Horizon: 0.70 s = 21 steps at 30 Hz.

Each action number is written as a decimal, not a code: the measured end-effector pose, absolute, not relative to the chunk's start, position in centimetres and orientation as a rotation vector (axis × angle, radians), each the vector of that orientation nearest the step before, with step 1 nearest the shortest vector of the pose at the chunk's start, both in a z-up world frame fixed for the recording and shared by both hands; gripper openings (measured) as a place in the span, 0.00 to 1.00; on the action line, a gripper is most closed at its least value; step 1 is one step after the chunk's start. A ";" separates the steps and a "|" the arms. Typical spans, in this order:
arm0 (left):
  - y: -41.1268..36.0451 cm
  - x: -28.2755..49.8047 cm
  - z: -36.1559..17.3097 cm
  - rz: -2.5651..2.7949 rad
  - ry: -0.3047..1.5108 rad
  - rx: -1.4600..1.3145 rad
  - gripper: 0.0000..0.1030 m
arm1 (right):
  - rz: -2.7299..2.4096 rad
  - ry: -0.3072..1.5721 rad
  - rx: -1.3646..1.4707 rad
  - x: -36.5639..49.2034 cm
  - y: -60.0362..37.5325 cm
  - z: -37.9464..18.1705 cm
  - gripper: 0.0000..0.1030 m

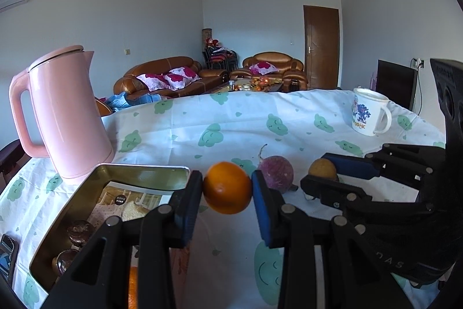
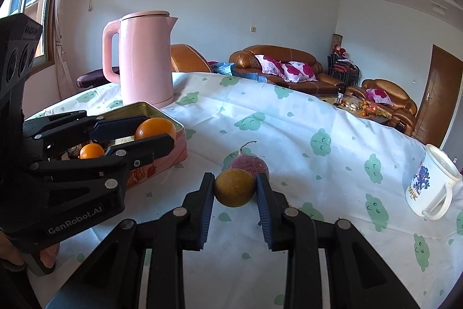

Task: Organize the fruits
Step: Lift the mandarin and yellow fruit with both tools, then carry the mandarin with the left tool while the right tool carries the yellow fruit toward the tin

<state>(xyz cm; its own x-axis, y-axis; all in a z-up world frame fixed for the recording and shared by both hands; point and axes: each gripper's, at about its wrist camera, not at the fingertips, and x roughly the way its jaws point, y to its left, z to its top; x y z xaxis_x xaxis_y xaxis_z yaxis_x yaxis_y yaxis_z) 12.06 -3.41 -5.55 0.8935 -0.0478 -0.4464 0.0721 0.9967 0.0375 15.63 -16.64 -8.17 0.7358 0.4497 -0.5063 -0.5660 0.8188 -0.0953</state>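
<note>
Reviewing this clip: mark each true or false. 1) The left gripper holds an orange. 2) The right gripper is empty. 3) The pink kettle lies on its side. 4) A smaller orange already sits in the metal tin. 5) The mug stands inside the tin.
1) The left gripper holds an orange. True.
2) The right gripper is empty. False: it is shut on a yellow-brown round fruit.
3) The pink kettle lies on its side. False: it stands upright behind the tin.
4) A smaller orange already sits in the tin. True.
5) The mug stands inside the tin. False: it stands on the tablecloth, far from the tin.
</note>
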 end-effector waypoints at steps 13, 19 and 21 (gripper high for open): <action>-3.8 11.5 -5.3 -0.059 0.427 0.077 0.35 | 0.553 0.426 -0.226 14.9 -17.3 -7.6 0.30; -4.0 11.1 -5.1 -0.052 0.407 0.086 0.35 | 0.548 0.406 -0.212 14.6 -17.6 -7.4 0.30; -4.0 11.0 -5.1 -0.051 0.397 0.087 0.35 | 0.545 0.398 -0.210 14.4 -17.7 -7.4 0.30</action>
